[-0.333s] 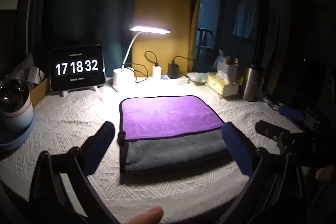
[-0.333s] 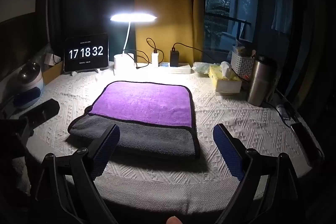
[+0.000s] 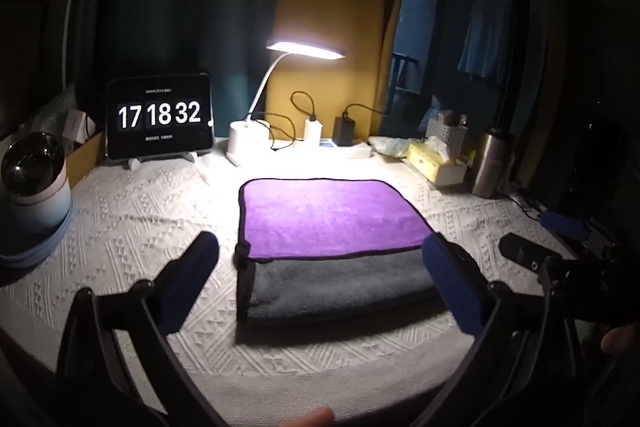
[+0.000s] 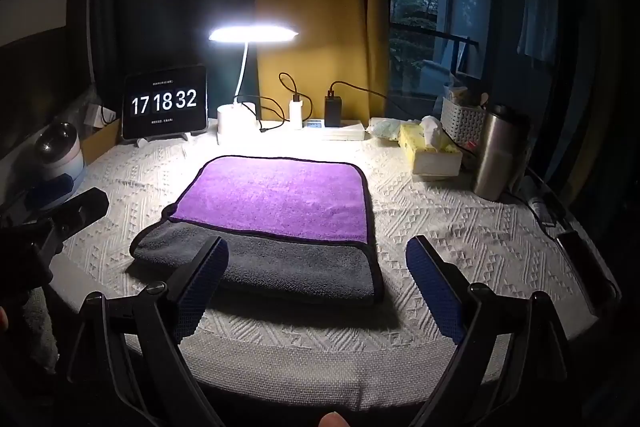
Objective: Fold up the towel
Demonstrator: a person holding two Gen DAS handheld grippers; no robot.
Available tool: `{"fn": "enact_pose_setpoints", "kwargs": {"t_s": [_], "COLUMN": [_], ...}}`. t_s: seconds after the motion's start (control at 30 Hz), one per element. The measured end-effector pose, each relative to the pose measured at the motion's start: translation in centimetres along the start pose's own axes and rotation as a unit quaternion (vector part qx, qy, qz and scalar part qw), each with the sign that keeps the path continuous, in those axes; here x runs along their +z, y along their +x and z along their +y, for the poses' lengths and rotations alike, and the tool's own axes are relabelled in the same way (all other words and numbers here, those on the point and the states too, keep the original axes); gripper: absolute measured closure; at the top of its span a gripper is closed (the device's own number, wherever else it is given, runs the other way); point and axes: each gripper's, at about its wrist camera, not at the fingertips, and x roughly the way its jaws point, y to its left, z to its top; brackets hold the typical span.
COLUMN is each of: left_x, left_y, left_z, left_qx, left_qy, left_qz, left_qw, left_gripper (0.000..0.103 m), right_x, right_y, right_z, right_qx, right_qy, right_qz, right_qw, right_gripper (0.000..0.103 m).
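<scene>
Towel (image 3: pixel 332 227) lies folded on the worktop (image 3: pixel 140 219), purple layer over grey; another fold may remain. Both my left fingers (image 3: pixel 192 267) and right fingers (image 4: pixel 432 279) spread wide, empty.

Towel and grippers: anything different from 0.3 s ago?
Nothing visibly changed. The towel lies folded on the table as before, and the left gripper and right gripper are open, holding nothing, in the same spots.
</scene>
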Motion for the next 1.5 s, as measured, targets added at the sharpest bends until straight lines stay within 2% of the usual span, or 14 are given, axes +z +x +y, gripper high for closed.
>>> {"fn": "enact_pose_setpoints", "kwargs": {"t_s": [0.47,1.5], "left_x": [0.55,-0.06], "left_y": [-0.76,-0.93], "left_z": [-0.34,-0.58], "left_qx": [-0.013,-0.022], "left_qy": [0.005,0.006], "left_qz": [-0.005,-0.006], "left_qw": [0.9999,0.9997], "left_gripper": [0.000,0.000], "right_x": [0.00,-0.06], "right_y": [-0.84,-0.87], "right_z": [-0.10,0.21], "right_qx": [0.002,0.003], "right_qy": [0.005,0.005], "right_qz": [-0.014,-0.013], "right_qw": [1.000,1.000], "right_gripper": [0.010,0.010]}}
